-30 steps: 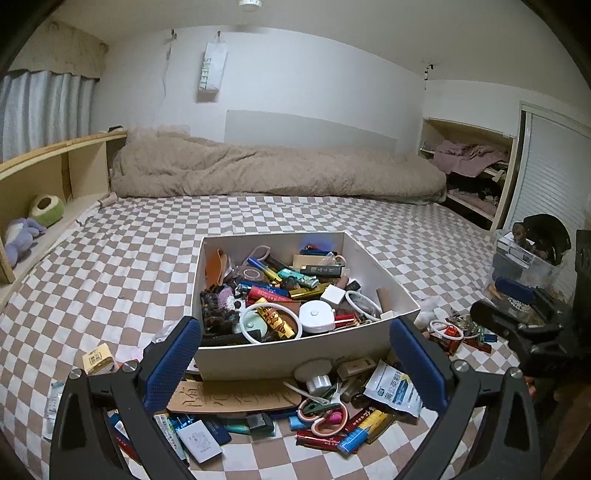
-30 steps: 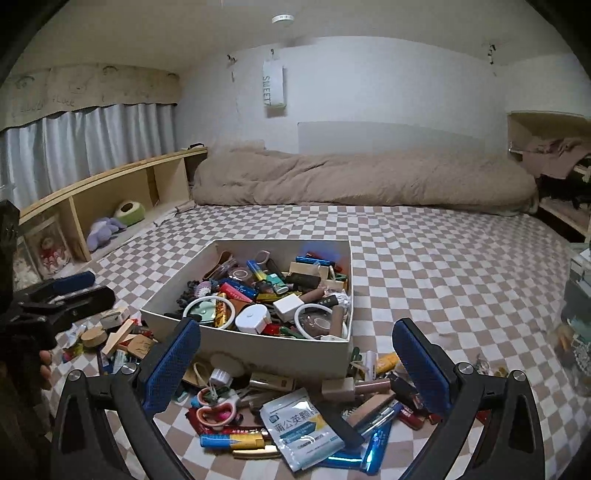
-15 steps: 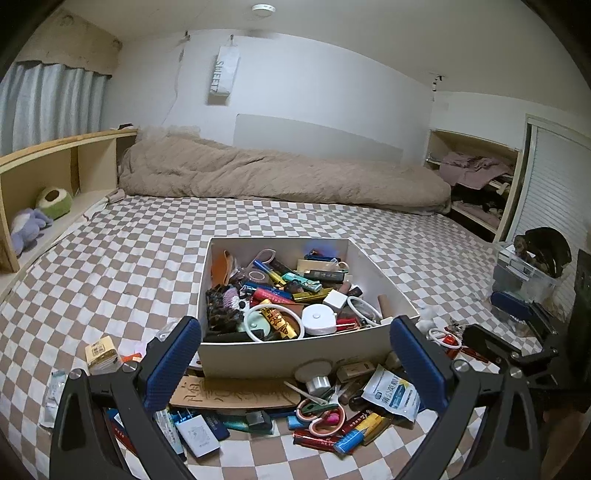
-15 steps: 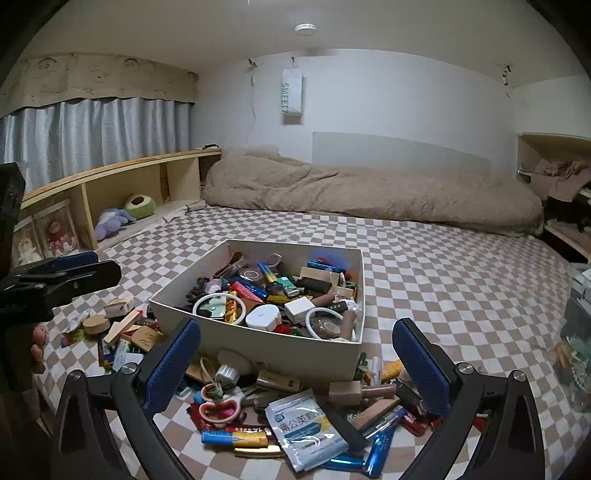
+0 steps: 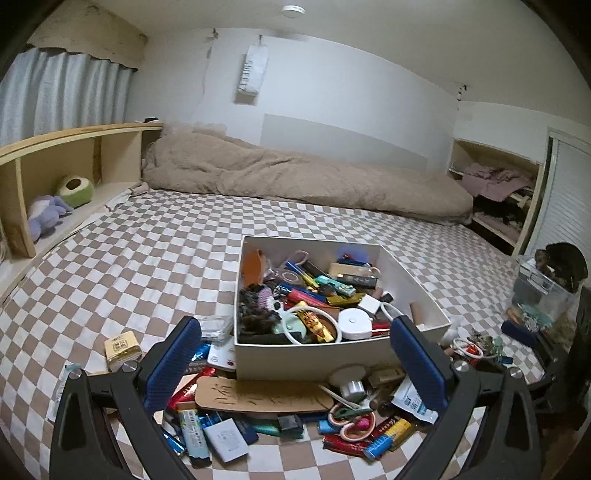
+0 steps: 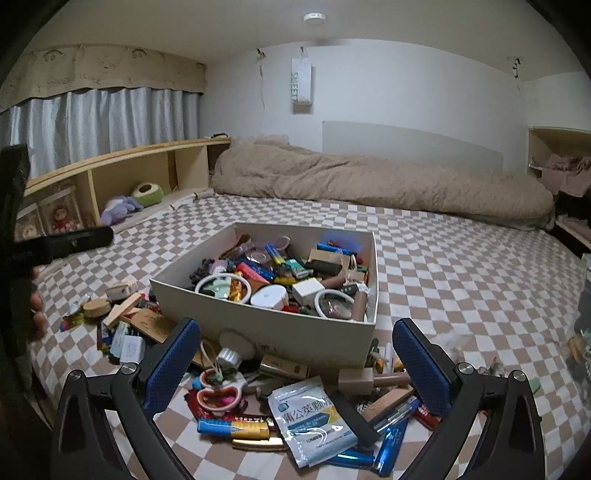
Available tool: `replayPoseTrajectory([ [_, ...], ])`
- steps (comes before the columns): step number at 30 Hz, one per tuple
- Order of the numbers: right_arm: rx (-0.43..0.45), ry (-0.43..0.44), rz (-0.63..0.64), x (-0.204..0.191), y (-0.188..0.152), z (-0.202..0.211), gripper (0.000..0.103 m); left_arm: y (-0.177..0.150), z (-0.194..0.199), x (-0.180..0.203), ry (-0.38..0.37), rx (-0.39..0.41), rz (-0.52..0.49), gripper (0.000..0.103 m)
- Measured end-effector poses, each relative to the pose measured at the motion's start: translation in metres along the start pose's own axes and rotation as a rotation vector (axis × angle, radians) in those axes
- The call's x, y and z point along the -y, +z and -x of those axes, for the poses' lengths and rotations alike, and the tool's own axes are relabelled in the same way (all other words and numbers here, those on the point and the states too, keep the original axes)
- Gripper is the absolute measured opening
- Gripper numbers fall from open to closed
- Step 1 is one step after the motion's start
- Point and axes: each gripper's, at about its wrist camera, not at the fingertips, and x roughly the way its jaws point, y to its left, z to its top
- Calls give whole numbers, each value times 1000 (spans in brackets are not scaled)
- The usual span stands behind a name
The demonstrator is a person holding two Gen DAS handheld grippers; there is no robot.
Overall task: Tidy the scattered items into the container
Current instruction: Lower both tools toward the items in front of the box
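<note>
A checkered bedspread (image 5: 147,266) is covering the bed, with a beige duvet (image 5: 295,184) lying along the far wall. A white box (image 5: 310,356) is sitting mid-bed, brimming with small items. More clutter (image 6: 258,406) is lying scattered just before it. Both the left gripper (image 5: 295,363) and the right gripper (image 6: 295,363) are hovering spread wide, holding nothing.

white box (image 5: 310,356), brown-white checkered bedsheet (image 5: 147,266), blue claw pads (image 6: 168,365)

— How's my feed?
— Dim, cool indoor light from the ceiling lamp (image 6: 314,17). Soft shadows, no glare. I see heavy fisheye bending, black corners, slight blur at edges.
</note>
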Motion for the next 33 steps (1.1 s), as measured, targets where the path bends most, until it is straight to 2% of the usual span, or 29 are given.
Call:
replayPoseTrajectory([
  [2, -15, 10, 3, -1, -4, -4, 103, -4, -2, -5, 17, -7, -8, 103],
  [5, -42, 25, 9, -3, -9, -11, 103, -16, -8, -15, 84, -52, -46, 103],
  [8, -61, 32, 13, -6, -14, -16, 103, -35, -14, -29, 109, -108, -71, 103],
  [12, -93, 48, 9, -8, -22, -25, 103, -64, -20, -48, 106, -205, -73, 103],
  [17, -146, 54, 15, -13, -35, -35, 103, -90, -25, -58, 110, -279, -38, 103],
  [22, -222, 60, 28, -19, -56, -45, 103, -108, -34, -53, 98, -339, -28, 103],
  [28, -294, 99, 26, -28, -81, -54, 103, -131, -46, -42, 38, -426, -16, 103],
  [33, -349, 135, 37, -38, -102, -62, 103, -149, -58, -32, 45, -478, -28, 103],
])
